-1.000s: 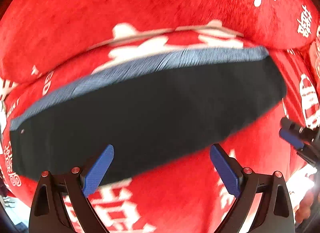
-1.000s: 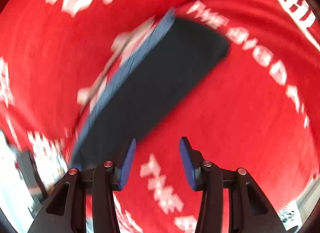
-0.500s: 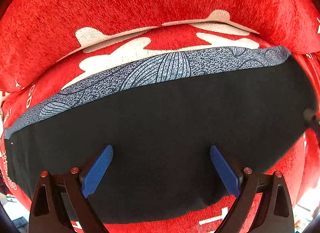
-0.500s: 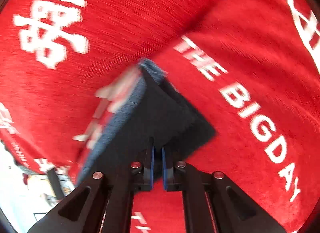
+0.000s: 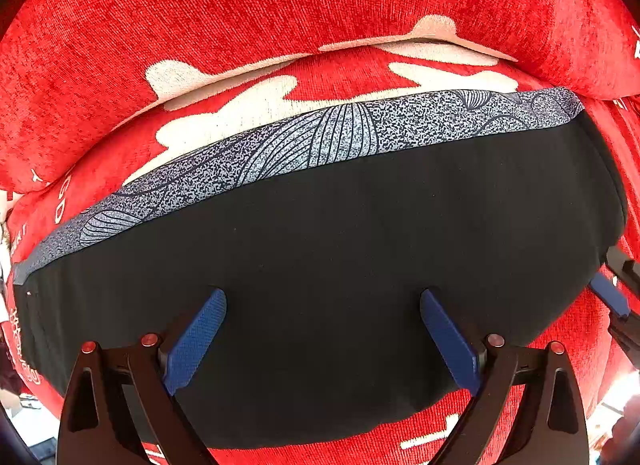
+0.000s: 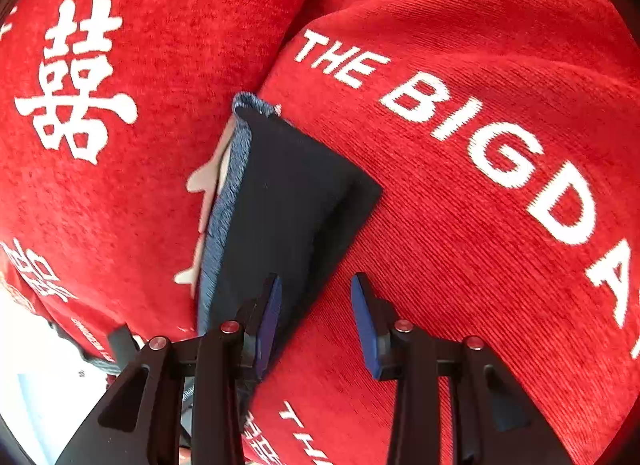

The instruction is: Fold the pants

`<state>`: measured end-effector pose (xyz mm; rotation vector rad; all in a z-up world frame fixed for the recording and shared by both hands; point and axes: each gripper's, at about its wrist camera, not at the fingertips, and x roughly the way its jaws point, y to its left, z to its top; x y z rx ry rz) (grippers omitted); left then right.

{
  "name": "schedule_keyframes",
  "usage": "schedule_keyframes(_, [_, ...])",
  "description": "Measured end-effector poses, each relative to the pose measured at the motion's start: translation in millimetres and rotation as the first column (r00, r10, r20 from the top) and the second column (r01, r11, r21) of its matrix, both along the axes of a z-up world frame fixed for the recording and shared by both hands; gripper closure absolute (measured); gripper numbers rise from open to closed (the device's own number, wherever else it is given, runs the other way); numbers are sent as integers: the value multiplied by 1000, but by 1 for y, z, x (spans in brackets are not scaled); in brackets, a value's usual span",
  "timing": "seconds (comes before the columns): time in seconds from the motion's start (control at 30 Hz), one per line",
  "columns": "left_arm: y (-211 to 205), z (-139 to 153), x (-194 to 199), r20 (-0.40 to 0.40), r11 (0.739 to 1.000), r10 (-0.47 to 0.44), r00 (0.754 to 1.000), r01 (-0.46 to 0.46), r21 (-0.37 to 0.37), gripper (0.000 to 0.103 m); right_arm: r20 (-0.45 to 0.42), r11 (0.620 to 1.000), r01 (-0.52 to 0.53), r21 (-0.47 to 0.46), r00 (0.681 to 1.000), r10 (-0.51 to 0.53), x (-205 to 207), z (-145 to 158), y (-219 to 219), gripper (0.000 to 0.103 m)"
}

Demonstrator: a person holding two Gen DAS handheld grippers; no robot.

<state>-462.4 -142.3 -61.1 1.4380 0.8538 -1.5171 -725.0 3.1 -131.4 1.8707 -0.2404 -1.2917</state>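
Observation:
The black pants lie folded flat on a red sofa seat, with a blue-grey patterned band along the far edge. My left gripper is open and empty, its blue fingers just above the near part of the pants. In the right wrist view the pants' right end lies on the seat. My right gripper is open and holds nothing, its left finger over the pants' near corner and its right finger over bare cushion. The right gripper's tip also shows in the left wrist view.
The red sofa back cushion with white characters rises right behind the pants. A seat cushion with white lettering lies to the right. Bright floor shows past the sofa's front edge at lower left.
My right gripper was shut on the pants' right corner half a second ago and has opened, letting go. My left gripper stayed open and moved in over the pants, then held still.

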Motion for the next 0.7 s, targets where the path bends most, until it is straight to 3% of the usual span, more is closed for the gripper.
schedule_keyframes(0.3, [14,0,4,1,1000,9,1000,-9,-20,4,-60,999,39,-20,997,-40,3,1,-21,62])
schedule_keyframes(0.4, [16,0,3,1,1000,4,1000,-4,-24,4,-20,992,111,-61,993,-113,5,-5,-27,62])
schedule_keyframes(0.53, [8,9,0,26,999,30,999,-29,-33,5,49,987,136,-83,990,-132,7,-14,-42,62])
schedule_keyframes(0.63, [-17,21,-1,-1,990,102,995,-102,-96,5,53,994,70,-84,996,-66,7,-10,-56,89])
schedule_keyframes(0.7, [-36,15,-5,14,985,138,990,-136,-102,5,31,993,21,-114,999,-18,9,1,-63,89])
